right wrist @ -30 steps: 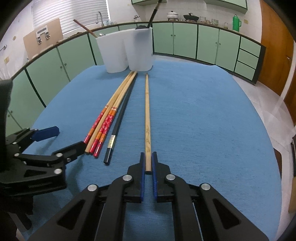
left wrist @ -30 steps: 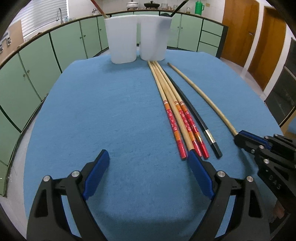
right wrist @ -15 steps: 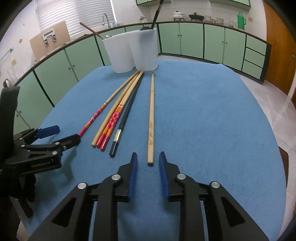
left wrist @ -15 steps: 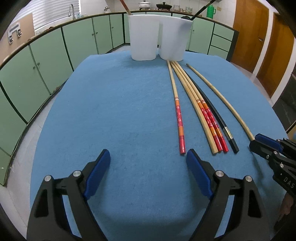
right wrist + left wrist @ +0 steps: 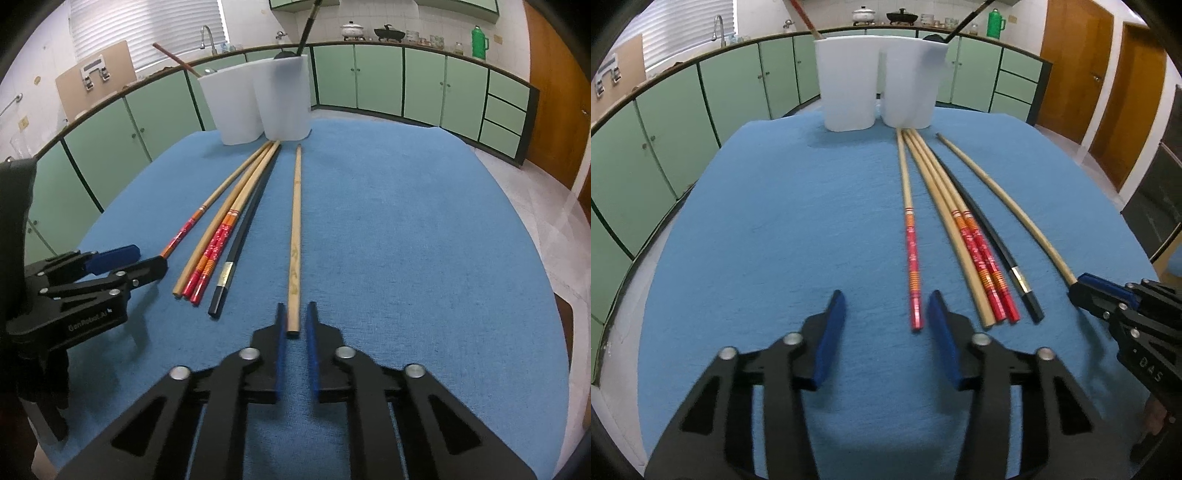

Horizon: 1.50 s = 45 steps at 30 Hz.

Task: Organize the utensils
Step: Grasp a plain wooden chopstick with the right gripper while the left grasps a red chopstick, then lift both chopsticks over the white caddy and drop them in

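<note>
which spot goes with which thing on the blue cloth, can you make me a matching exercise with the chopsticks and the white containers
Things
1. black chopstick
2. wooden chopstick with dark markings
3. lone red-patterned chopstick
4. white containers

Places on the blue cloth
a. furthest left, apart from the bundle
b. furthest right, lying alone
c. right edge of the bundle, next to two red-patterned chopsticks
d. far end, standing upright side by side

Pairs: 1-c, 2-b, 3-a, 4-d

"GenRobot.AI" on left tool (image 5: 147, 264)
</note>
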Each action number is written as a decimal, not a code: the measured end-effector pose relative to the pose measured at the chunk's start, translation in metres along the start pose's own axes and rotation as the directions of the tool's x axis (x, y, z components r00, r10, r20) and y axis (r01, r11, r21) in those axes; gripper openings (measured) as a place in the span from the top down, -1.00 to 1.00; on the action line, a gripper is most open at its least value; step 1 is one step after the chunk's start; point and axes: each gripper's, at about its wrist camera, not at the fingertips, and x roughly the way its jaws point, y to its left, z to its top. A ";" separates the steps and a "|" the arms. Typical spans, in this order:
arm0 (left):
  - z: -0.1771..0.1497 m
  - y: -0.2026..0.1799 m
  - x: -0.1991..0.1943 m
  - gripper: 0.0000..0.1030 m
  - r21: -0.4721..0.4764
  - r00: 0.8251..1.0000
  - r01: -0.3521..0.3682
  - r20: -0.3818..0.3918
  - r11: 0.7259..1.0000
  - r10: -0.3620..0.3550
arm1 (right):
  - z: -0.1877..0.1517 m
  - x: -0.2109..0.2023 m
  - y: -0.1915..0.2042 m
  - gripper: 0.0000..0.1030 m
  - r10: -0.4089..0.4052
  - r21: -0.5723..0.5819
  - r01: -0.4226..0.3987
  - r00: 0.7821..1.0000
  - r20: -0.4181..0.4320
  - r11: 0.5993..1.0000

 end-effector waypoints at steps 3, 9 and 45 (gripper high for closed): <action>-0.002 -0.007 -0.002 0.53 0.012 1.000 0.007 0.002 1.000 -0.007 | 0.000 0.000 0.001 0.86 -0.004 -0.002 0.004 1.000 0.000 1.000; -0.001 -0.012 -0.001 0.91 0.016 1.000 0.019 0.000 1.000 -0.019 | 0.001 -0.001 0.000 0.87 -0.010 -0.005 0.010 1.000 0.002 1.000; 0.114 -0.006 -0.176 0.91 0.122 0.922 0.023 0.382 0.992 -0.068 | 0.164 -0.131 0.002 0.87 0.116 -0.138 -0.086 0.968 0.224 0.987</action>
